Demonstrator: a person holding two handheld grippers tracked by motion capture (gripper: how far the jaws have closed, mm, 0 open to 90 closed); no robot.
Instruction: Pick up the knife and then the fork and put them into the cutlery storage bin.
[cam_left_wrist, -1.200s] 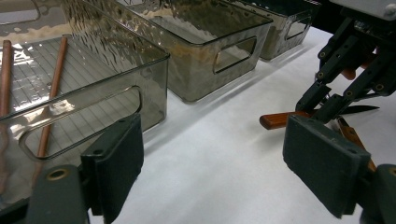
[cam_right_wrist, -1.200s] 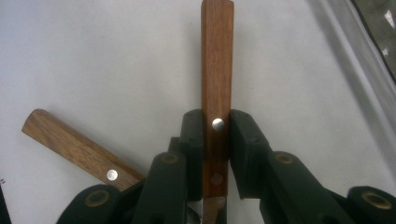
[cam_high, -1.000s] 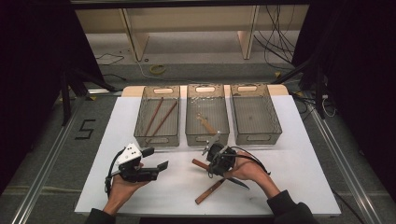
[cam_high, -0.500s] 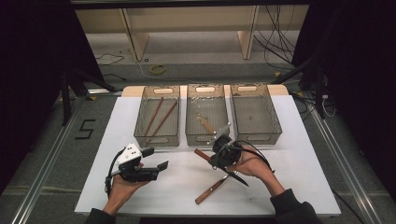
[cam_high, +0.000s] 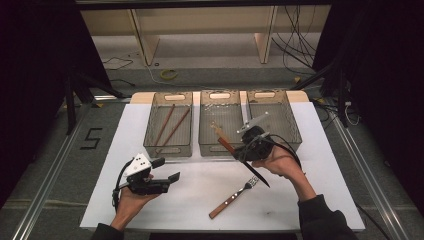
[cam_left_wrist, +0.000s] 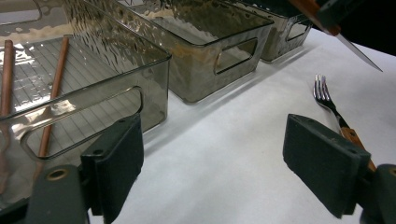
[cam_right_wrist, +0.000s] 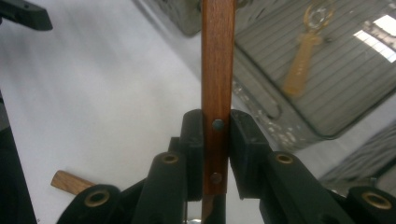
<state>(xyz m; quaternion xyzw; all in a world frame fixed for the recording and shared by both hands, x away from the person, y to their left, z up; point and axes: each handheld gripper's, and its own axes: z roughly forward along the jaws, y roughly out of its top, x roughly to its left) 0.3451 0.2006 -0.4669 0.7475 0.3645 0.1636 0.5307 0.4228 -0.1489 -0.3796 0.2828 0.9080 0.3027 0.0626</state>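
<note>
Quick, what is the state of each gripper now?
Left gripper: open, holding nothing, above the white table.
Right gripper: closed on the wooden handle of a knife, lifted off the table.

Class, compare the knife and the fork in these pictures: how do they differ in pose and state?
The knife is off the table, clamped by its handle in the right gripper; the fork lies flat on the white table, untouched. The knife ends in a plain blade, the fork in tines. Both have brown wooden handles.
</note>
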